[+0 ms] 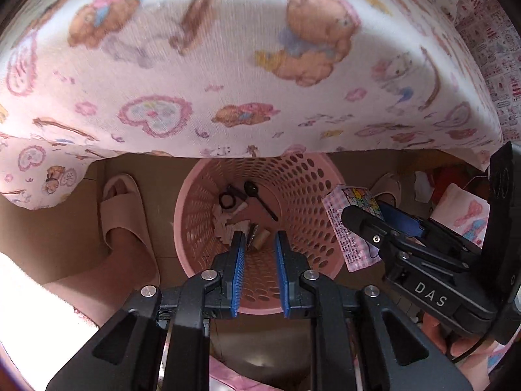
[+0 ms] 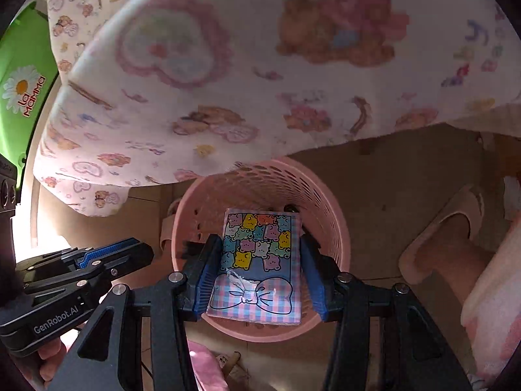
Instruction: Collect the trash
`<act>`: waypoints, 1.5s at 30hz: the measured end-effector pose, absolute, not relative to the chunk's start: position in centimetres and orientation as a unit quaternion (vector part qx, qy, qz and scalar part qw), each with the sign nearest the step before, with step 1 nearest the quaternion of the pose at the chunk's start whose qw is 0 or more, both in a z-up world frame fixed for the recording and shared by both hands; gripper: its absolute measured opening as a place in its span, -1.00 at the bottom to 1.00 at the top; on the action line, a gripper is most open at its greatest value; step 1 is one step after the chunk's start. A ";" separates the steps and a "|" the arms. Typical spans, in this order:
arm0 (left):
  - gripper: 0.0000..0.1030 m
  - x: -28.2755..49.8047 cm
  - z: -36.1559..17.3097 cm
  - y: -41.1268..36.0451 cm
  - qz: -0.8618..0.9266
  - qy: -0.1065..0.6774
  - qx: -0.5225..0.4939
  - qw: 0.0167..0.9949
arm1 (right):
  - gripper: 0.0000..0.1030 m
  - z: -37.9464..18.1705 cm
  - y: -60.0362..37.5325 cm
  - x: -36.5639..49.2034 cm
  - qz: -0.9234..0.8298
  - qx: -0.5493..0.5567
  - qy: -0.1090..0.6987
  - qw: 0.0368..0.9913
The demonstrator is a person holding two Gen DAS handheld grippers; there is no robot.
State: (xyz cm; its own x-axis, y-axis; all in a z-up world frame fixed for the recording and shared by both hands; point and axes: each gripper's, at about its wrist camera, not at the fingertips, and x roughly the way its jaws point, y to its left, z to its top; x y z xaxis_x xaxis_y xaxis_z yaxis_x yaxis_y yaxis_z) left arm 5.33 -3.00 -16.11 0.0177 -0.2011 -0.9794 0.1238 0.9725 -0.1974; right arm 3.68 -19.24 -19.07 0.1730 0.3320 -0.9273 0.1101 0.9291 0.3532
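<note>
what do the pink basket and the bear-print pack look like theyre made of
Pink basket: moulded plastic, matte, by its even rows of punched holes and smooth rolled rim. Bear-print pack, held by the right gripper: probably thin printed plastic film; slightly glossy, with a torn opening near the bow.

The left black plastic two-finger gripper [image 1: 259,254] has ribbed blue pads [image 1: 239,260] on its fingers and round silver screws on angular black arms; seen from the right wrist camera, its side reads "GenRobot.AI" in white. The right black gripper [image 2: 260,267] has matching blue pads [image 2: 203,280], and its body is marked "DAS". The person's bare feet wear pale pink slide slippers [image 1: 122,215].
</note>
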 end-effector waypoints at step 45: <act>0.91 2.0 0.2 1.5 -0.042 0.419 -0.016 0.907 | 0.99 -0.7 -21.4 -0.3 0.022 0.058 0.418 0.906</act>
